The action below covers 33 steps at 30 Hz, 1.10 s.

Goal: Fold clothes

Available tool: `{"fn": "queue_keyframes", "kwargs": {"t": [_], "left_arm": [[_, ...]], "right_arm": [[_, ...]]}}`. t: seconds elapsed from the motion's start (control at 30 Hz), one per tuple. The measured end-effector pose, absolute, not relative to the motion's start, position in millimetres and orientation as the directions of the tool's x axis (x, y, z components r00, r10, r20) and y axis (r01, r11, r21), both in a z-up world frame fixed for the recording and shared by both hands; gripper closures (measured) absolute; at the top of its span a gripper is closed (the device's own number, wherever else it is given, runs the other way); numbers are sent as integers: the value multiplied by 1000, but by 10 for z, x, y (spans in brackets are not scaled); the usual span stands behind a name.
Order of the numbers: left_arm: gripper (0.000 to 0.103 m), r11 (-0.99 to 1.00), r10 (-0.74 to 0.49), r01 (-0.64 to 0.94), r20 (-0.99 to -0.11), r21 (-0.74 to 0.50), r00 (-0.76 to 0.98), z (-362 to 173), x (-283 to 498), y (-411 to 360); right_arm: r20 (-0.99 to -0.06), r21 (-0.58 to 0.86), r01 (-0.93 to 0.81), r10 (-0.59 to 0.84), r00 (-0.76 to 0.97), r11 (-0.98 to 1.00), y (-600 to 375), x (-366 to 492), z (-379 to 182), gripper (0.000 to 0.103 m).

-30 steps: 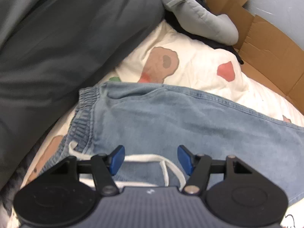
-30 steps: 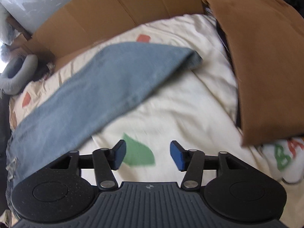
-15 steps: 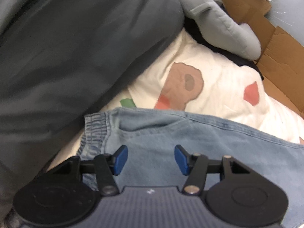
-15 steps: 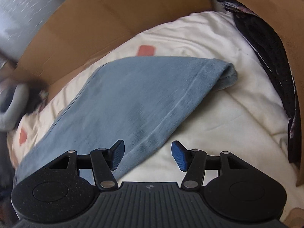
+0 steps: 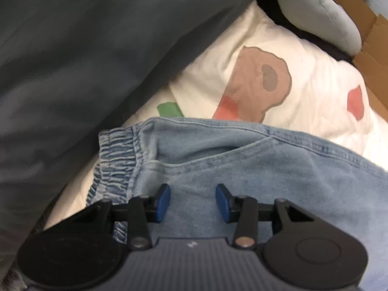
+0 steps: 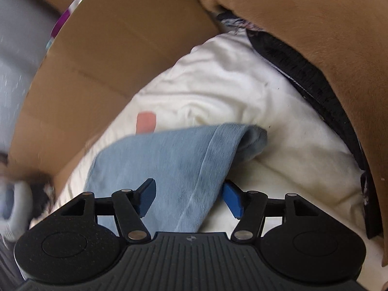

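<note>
Lying stretched across a white printed bedsheet, the light-blue jeans look folded once lengthwise — leg on leg — and no further. In the left wrist view the elastic waistband sits at the centre left of the frame, with the denim running off to the right edge; in the right wrist view the leg hems end near the middle of the frame, pointing right.

The left hand-held gripper hangs low over the waist end, just right of the waistband. Its jaws have just been closing, yet a clear gap remains and the pads press on nothing; denim only shows behind and between them. The right hand-held gripper hovers at the leg end with jaws spread, having just been opening, and the seamed edge of the leg lies between the pads without being pinched — whether either pad touches the cloth I cannot tell.

So the task seems early: the long fold looks done, and the crosswise folds, hem toward waist, are still to come. Neither end is gripped yet.

Around the bed, a dark grey cover fills the upper left of the left view, a brown garment the upper right of the right view, and cardboard lines the far side.
</note>
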<state>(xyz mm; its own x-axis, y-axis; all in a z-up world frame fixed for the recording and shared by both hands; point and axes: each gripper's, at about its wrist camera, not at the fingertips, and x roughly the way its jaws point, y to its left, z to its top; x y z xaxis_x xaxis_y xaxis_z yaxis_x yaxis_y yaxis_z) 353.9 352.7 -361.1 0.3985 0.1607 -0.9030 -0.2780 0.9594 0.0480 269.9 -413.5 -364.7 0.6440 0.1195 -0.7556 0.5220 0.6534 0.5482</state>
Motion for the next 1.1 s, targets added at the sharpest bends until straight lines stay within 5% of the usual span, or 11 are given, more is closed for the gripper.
{"fn": "queue_keyframes", "kwargs": {"t": [0.27, 0.47, 1.1], "left_arm": [[63, 970, 112, -244, -896, 4, 430, -3463, 3501, 3293], [63, 979, 112, -203, -895, 25, 432, -3383, 3460, 3113], [63, 978, 117, -205, -898, 31, 423, -3125, 3160, 2971]], "right_arm": [[-689, 654, 579, 67, 722, 486, -4364, 2740, -3668, 38], [-663, 693, 528, 145, 734, 491, -4282, 2843, -3663, 96], [-568, 732, 146, 478, 671, 665, -2993, 2961, -3182, 100]]}}
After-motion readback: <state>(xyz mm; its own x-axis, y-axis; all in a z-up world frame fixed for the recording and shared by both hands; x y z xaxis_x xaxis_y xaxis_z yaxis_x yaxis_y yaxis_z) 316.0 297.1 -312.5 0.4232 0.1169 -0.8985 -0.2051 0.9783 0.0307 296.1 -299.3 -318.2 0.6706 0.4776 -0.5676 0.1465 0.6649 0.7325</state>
